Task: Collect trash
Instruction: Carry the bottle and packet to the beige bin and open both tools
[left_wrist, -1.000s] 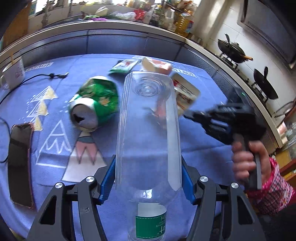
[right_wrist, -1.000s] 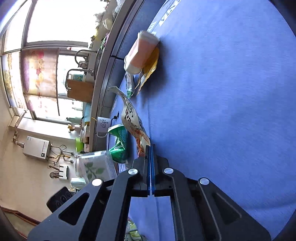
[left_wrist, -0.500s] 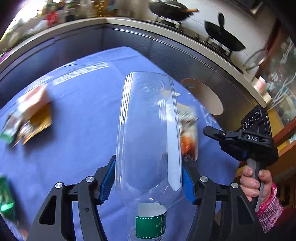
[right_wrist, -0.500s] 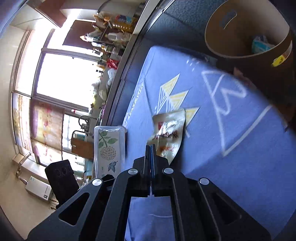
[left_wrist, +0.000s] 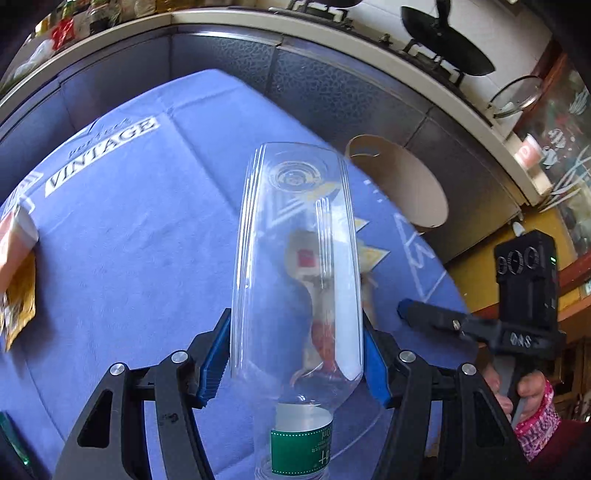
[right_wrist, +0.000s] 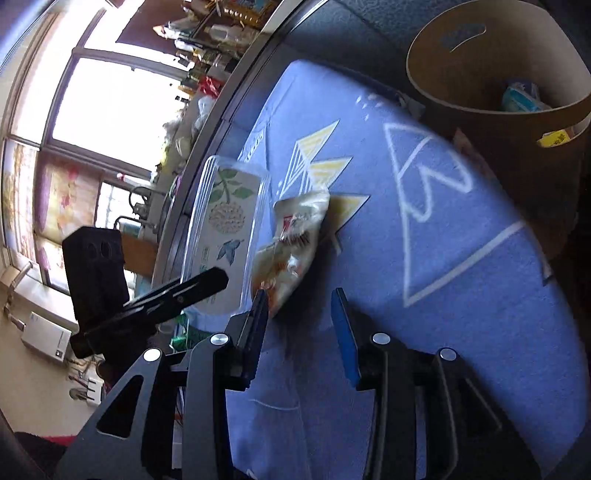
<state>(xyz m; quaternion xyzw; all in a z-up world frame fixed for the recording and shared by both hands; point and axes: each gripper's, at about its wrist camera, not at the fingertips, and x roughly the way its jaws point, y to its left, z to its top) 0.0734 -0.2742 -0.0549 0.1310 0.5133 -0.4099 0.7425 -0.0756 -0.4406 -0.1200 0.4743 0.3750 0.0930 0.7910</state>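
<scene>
A clear bottle with a green label, a blue tablecloth with white and yellow triangles, a brown bin.

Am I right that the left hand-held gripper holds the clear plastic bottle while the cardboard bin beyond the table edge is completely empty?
Not quite. The left hand-held gripper does hold the clear plastic bottle, but the cardboard bin is not empty: the right wrist view shows packaging already lying inside it.

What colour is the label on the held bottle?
Green band below white, on the bottle; clearest in the left wrist view.
</scene>
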